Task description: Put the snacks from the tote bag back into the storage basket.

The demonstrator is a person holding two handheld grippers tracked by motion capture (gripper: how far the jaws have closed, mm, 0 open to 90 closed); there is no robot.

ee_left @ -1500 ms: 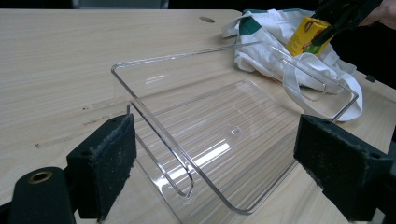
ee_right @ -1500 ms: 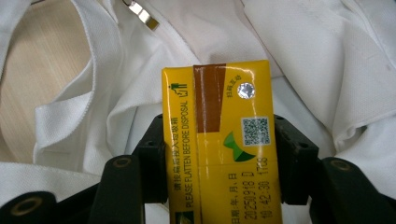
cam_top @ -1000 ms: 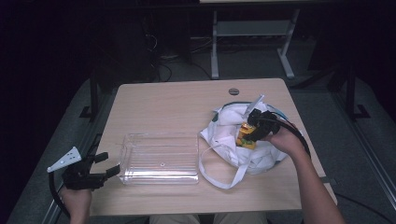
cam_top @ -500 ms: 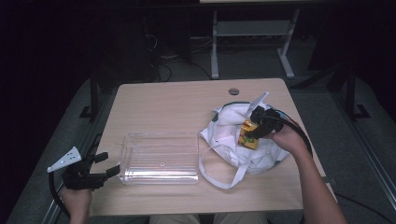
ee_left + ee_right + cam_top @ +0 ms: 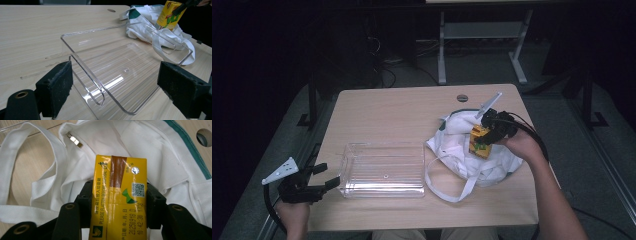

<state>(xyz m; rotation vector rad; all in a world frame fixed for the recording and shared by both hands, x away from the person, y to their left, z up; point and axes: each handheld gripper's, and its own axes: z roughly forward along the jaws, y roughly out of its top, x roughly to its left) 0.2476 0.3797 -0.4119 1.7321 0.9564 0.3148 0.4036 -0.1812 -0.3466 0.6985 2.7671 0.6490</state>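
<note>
The right gripper [image 5: 484,136] pinches a yellow drink carton [image 5: 479,141] between its two black jaws, one pad on each narrow side, and holds it over the white cloth bag [image 5: 472,150] that lies crumpled near the right edge of the table [image 5: 397,110]. In the right gripper view the carton [image 5: 118,200] fills the space between the pads. Its top panel carries a brown strip, a round silver foil seal, a QR code and a green arrow mark. Along one side runs "PLEASE FLATTEN BEFORE DISPOSAL" with a line of Chinese characters beside it. Lower down a stamped date reads "20250918 D 1709" and "10:42:38". In the left gripper view the carton's face [image 5: 168,16] shows part of a red-outlined brand name in green letters, too cut off to read in full.

The bag [image 5: 160,152] has a dark green trim along one edge, a metal zip pull [image 5: 74,140] and long white straps trailing toward the front edge.

The left gripper [image 5: 319,176] hangs off the table's front-left corner, its jaws spread wide and holding nothing. It faces a clear plastic tray [image 5: 382,167], which sits empty near the front edge, just left of the bag.
</note>
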